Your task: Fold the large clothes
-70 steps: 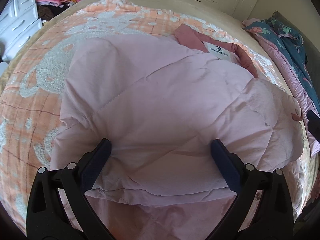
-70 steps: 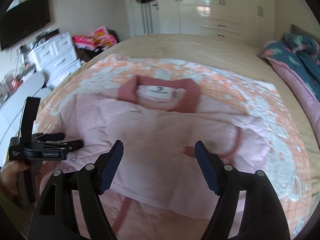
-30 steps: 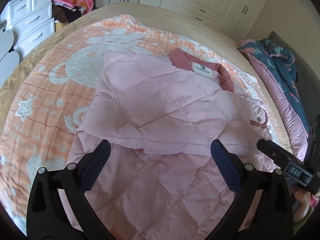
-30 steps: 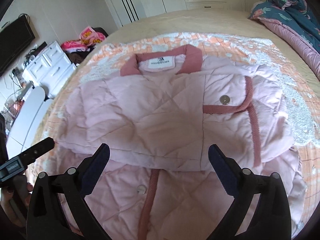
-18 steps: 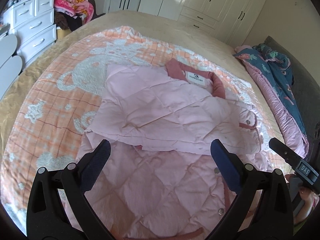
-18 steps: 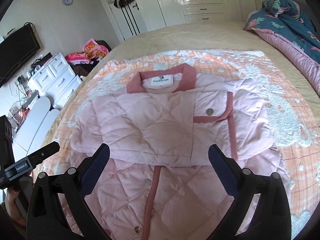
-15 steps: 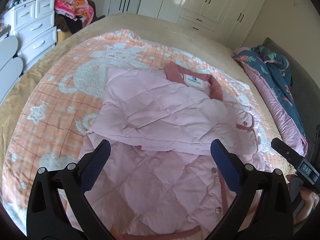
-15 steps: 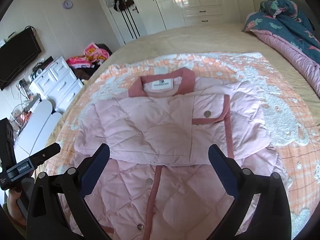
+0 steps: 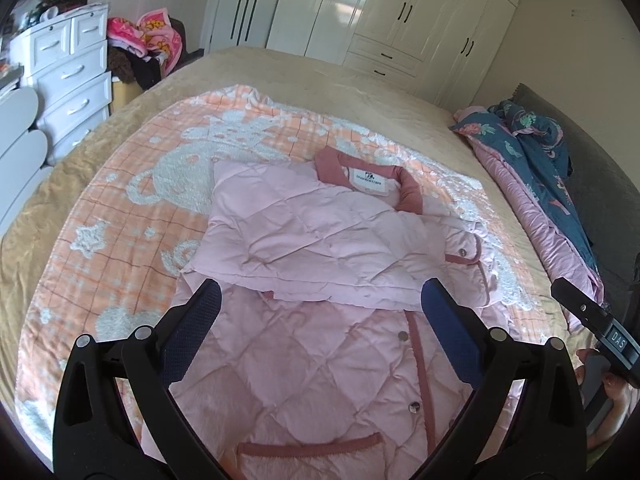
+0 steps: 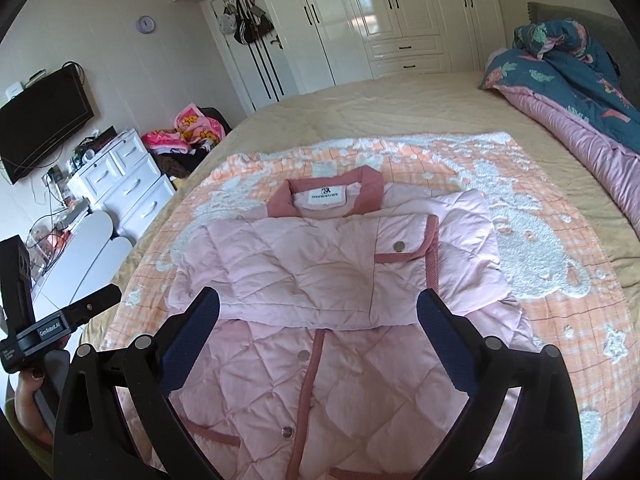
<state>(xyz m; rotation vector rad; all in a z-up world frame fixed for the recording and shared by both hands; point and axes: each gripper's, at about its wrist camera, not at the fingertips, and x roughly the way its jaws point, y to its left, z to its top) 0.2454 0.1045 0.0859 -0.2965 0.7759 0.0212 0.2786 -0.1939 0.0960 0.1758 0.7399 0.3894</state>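
A pale pink quilted jacket (image 9: 320, 240) with a dusty-pink collar (image 9: 408, 196) lies flat on the bed, both sleeves folded across its chest. It also shows in the right wrist view (image 10: 320, 276). My left gripper (image 9: 320, 308) is open and empty, held above the jacket's lower half. My right gripper (image 10: 318, 312) is open and empty, also above the lower half. The right gripper's body (image 9: 592, 328) shows at the right edge of the left wrist view; the left gripper's body (image 10: 60, 324) shows at the left edge of the right wrist view.
An orange and white blanket (image 9: 132, 216) covers the tan bed (image 10: 400, 96). A rolled blue and pink quilt (image 10: 580, 92) lies along the right side. White drawers (image 9: 68, 76) and a clothes pile (image 9: 148, 44) stand at the left. White wardrobes (image 10: 380, 12) line the far wall.
Both grippers have pulled back and up from the jacket, open and empty. The jacket now looks smaller and its lower half with the snaps has come into view.
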